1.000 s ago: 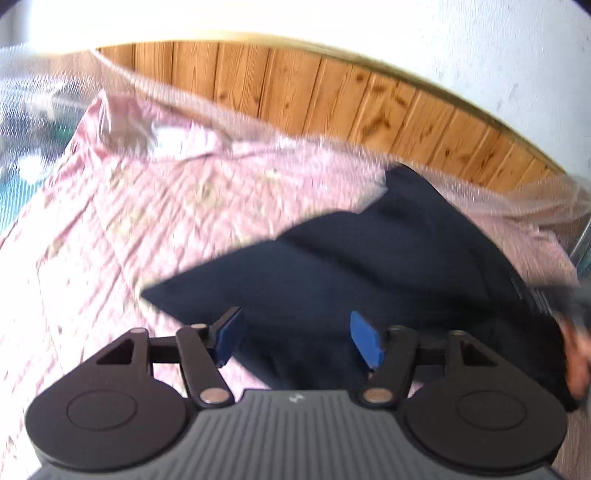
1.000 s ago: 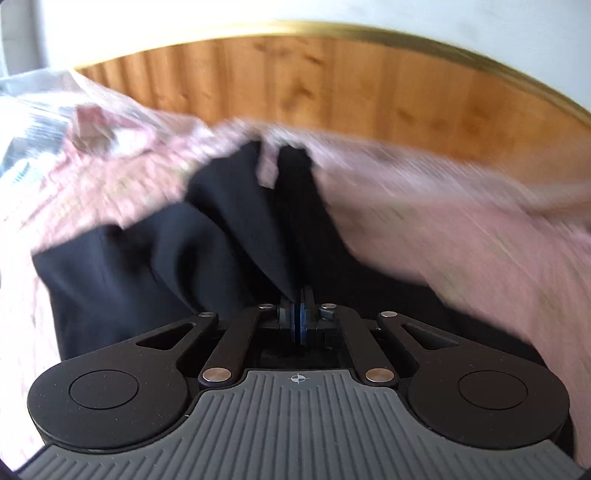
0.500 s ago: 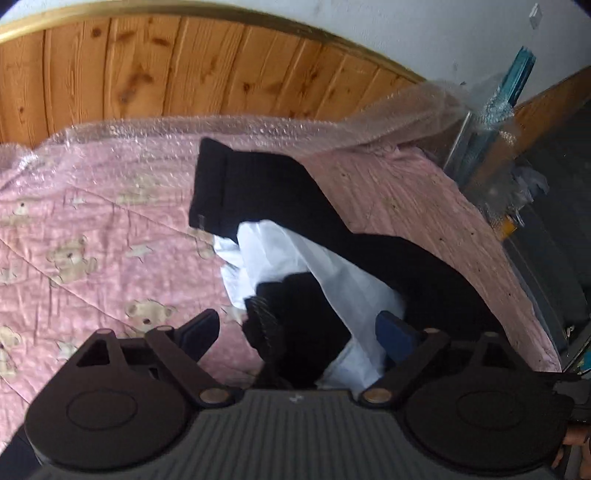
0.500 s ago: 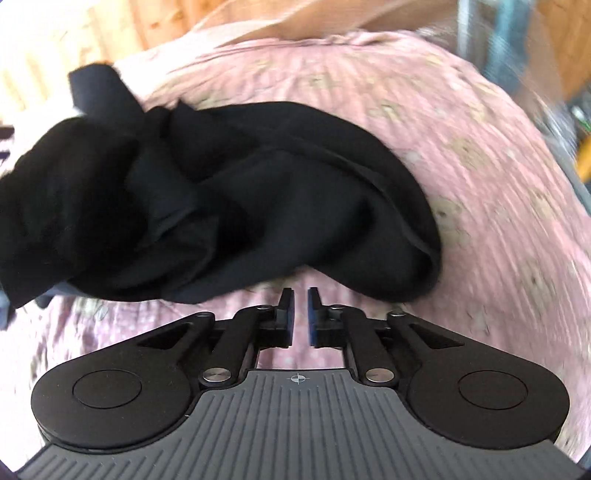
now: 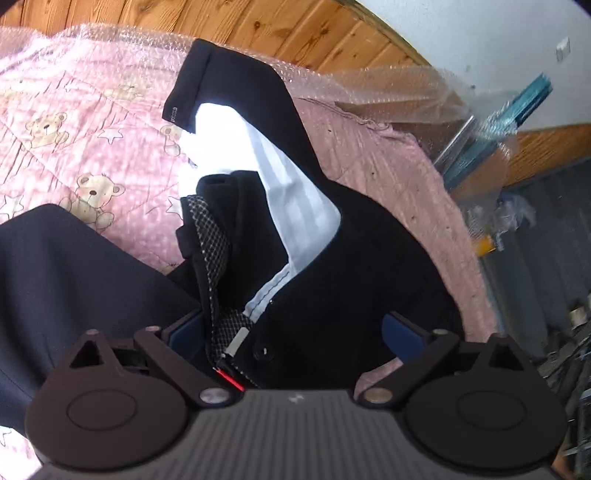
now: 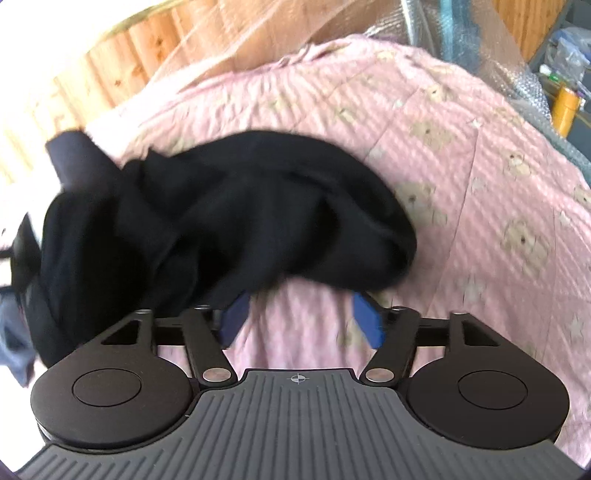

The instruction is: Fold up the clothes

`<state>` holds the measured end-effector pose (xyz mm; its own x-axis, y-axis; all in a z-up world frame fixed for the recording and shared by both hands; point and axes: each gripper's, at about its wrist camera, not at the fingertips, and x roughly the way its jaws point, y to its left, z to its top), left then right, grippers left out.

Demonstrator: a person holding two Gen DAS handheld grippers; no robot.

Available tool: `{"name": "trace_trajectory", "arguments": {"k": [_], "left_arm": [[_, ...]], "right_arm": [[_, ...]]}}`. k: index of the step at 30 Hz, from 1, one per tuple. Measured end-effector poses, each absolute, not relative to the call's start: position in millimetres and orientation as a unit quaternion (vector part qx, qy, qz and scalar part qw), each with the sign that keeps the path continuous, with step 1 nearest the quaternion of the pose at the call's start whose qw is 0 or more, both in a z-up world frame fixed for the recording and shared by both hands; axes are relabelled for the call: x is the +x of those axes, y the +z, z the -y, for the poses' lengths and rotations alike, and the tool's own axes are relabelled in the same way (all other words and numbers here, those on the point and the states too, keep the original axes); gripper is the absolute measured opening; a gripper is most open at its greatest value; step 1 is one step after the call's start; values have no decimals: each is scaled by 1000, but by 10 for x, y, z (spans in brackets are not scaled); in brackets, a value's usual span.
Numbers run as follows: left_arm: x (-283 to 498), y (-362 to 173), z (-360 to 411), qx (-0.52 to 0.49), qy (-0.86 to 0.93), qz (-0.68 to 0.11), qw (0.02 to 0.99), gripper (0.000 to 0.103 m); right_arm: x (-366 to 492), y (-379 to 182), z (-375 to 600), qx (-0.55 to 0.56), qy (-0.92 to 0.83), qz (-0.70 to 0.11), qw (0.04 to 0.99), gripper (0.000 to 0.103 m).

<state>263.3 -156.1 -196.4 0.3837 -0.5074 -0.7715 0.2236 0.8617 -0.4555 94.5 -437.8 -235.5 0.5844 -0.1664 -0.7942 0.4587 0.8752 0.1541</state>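
Black trousers (image 5: 351, 258) lie crumpled on a pink bear-print quilt (image 5: 74, 147), a white pocket lining (image 5: 295, 192) turned out and the checked waistband lining (image 5: 214, 240) showing. My left gripper (image 5: 295, 332) hangs over the buttoned waistband. Its jaws are closing with that cloth between them, and the blue pads stand clear of it on both sides. In the right wrist view the same trousers (image 6: 240, 221) are a dark heap. My right gripper (image 6: 301, 319) is open just short of the heap's near edge, with only quilt (image 6: 480, 184) between its pads.
A wooden headboard (image 5: 295, 29) runs along the back, with bubble wrap (image 5: 369, 81) draped along the quilt's far edge. Clutter (image 5: 517, 214) stands past the bed's right side. More dark cloth (image 5: 55, 277) fills the lower left of the left wrist view.
My right gripper went from shut on the black cloth to wide open, and the cloth now lies on the quilt. My left gripper swung right and dropped closer over the waistband.
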Motion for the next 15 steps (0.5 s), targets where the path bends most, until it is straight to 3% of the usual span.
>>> {"name": "trace_trajectory", "arguments": {"k": [1, 2, 10, 13, 15], "left_arm": [[2675, -1950, 1597, -140, -222, -513, 817, 8], [2723, -1929, 1625, -143, -222, -519, 813, 2], [3149, -294, 520, -245, -202, -319, 893, 1], [3256, -315, 243, -225, -174, -344, 895, 2], [3262, -630, 218, -218, -161, -378, 885, 13]], "right_arm": [[988, -2354, 4437, 179, -186, -418, 871, 73], [1029, -2357, 4507, 184, -195, -418, 868, 73], [1206, -2251, 4743, 200, -210, -394, 872, 76], [1321, -2239, 4535, 205, -180, -391, 879, 77], [1408, -2224, 4343, 203, -163, -392, 882, 77]]}}
